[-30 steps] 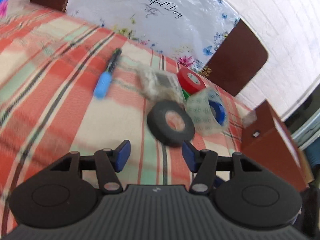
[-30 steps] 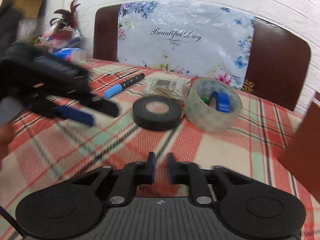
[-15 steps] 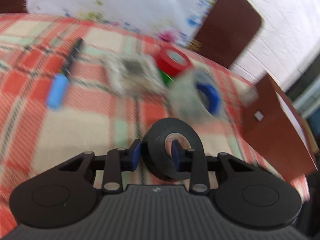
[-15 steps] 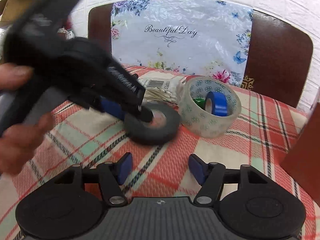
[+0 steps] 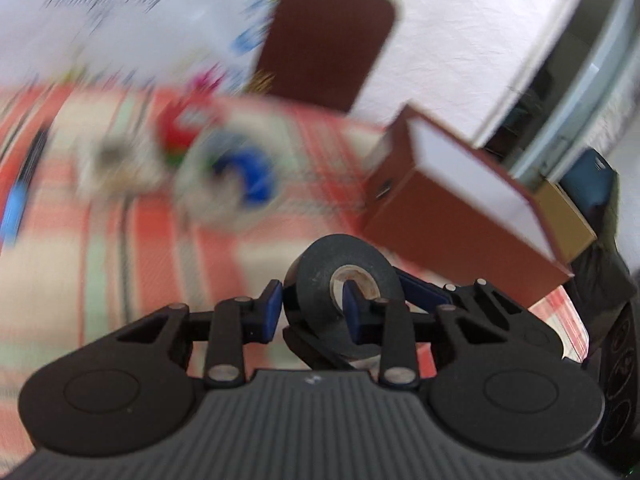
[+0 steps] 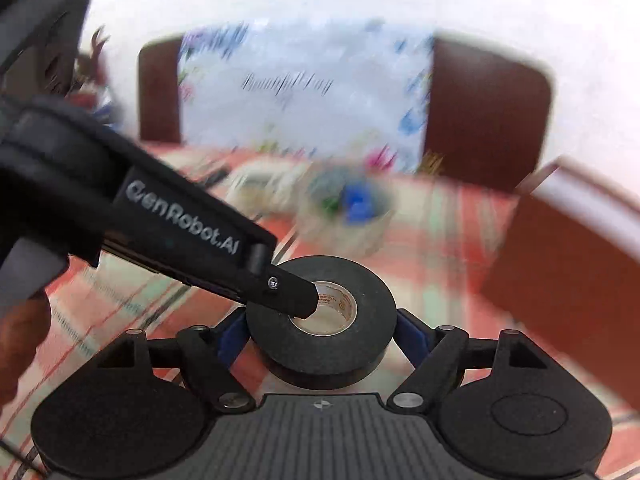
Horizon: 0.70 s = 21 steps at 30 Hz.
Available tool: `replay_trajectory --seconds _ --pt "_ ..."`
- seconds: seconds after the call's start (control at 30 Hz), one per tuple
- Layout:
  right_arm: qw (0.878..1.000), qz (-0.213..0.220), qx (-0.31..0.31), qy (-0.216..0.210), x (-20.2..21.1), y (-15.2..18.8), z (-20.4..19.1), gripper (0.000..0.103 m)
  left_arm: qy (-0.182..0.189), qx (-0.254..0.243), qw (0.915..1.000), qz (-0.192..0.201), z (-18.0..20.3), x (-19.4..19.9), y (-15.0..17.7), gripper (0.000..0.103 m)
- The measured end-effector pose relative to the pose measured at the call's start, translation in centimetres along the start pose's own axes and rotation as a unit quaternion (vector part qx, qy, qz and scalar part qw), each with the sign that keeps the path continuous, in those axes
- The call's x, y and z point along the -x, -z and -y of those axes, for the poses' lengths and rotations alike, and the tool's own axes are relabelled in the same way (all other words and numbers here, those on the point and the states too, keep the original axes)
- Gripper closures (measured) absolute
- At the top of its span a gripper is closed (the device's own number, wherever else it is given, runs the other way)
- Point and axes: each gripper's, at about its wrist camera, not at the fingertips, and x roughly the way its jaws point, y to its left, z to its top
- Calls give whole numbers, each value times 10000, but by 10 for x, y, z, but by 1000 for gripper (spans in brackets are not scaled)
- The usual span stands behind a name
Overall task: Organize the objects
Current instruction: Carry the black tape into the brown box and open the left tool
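A black tape roll is clamped on its wall by my left gripper, one finger outside and one in the core, lifted above the checked tablecloth. In the right wrist view the same black tape roll lies flat between the pads of my right gripper, whose blue pads touch or nearly touch its sides. The left gripper's finger reaches into the core from the left. A brown open box stands at the right.
A clear tape roll with a blue roll inside sits behind, with a red roll, a plastic packet and a blue-capped marker further left. Chair backs and a floral bag stand behind the table.
My left gripper has lifted the black roll and carried it right, toward the brown box. My right gripper has moved in so that its pads flank the roll.
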Motion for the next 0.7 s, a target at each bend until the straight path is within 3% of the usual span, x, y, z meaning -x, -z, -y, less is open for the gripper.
replay_trajectory --seconds 0.2,0.37,0.53,0.6,0.7 --pt "9940 778 -216 743 32 -25 52 27 240 -862 9955 302 77 -20 -43 68" --pt "9860 969 -547 1242 46 -32 111 27 494 -1052 9928 285 120 -63 -64 68" --pt "9815 842 -923 1452 30 -21 158 26 291 -1123 9931 185 140 -104 -59 65" --pt "9795 781 -994 1569 22 -15 166 26 89 -1185 9928 156 143 -107 -55 65" --pt "9767 938 -1139 1556 28 -7 165 25 181 -1150 9928 288 135 -92 -50 65"
